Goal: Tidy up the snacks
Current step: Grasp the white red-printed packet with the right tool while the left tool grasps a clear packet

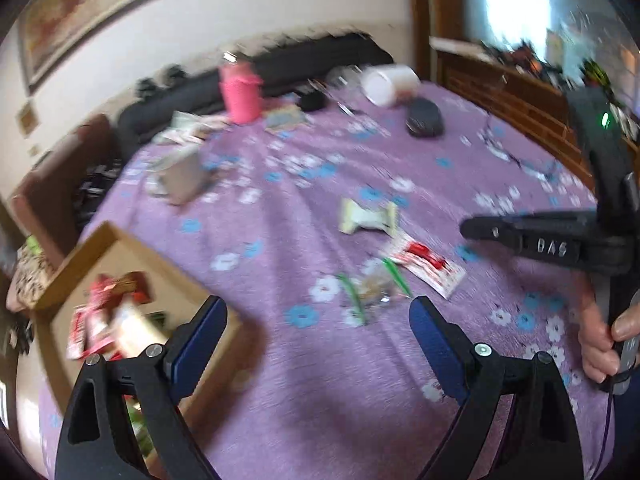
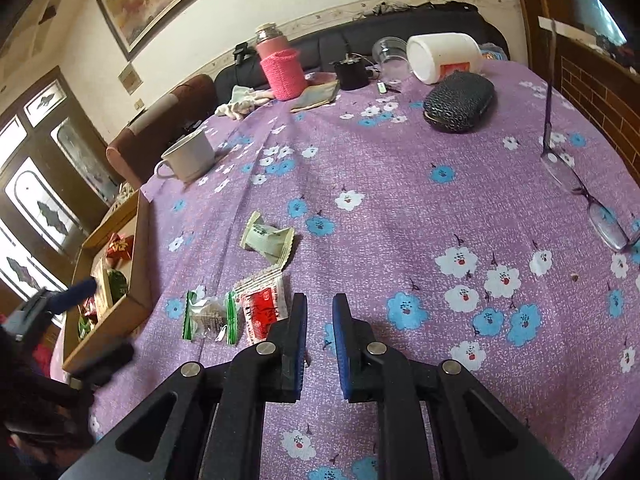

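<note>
Jaws apart; red-white snack packet [image 2: 262, 307] flat, crinkle-edged.

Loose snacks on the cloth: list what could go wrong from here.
1. The right tool is shut on nothing beside the red packet; it may have missed its grab.
2. The clear packet and red packet touch, so grabbing one could drag the other.
3. The open left tool is close to the box at the table's edge; a knock there could tip it off.
</note>
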The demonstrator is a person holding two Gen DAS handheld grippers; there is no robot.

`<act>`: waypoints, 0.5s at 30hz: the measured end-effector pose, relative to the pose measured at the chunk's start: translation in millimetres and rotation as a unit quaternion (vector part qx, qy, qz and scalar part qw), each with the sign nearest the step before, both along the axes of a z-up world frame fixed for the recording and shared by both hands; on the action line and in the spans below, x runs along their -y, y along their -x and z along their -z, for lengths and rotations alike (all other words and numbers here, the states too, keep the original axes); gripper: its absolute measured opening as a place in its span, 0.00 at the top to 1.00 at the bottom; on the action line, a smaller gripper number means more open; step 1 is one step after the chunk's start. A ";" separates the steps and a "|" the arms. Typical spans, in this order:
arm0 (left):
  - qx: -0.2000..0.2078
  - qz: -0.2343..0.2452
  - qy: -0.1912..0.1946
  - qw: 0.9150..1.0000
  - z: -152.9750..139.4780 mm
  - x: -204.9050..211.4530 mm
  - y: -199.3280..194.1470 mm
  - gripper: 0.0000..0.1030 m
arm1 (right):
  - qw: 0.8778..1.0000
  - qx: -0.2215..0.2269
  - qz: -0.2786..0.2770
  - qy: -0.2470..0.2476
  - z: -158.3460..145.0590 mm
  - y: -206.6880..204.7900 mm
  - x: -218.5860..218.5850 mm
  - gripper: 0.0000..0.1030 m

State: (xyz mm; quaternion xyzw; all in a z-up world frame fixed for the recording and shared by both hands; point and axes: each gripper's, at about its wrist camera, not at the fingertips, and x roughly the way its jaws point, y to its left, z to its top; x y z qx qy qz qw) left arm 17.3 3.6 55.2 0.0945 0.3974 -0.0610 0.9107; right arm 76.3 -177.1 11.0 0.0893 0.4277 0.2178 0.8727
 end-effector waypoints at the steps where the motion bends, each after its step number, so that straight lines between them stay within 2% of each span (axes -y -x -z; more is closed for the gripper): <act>1: -0.005 0.005 -0.002 1.000 3.1 3.3 -4.8 0.11 | 1.000 -0.002 0.002 -0.003 0.1 -0.7 1.4 0.87; 9: -0.016 0.031 -0.031 0.999 25.1 23.7 -43.4 0.11 | 1.000 -0.010 0.018 -0.020 -0.2 -3.2 10.8 0.87; 11: -0.027 0.039 -0.021 0.999 32.1 25.2 -42.2 0.11 | 0.999 -0.013 0.024 -0.029 -0.1 -4.5 14.6 0.87; 15: -0.022 0.052 -0.027 0.998 39.7 30.7 -33.5 0.11 | 0.998 -0.020 0.034 -0.045 0.1 -6.5 20.8 0.87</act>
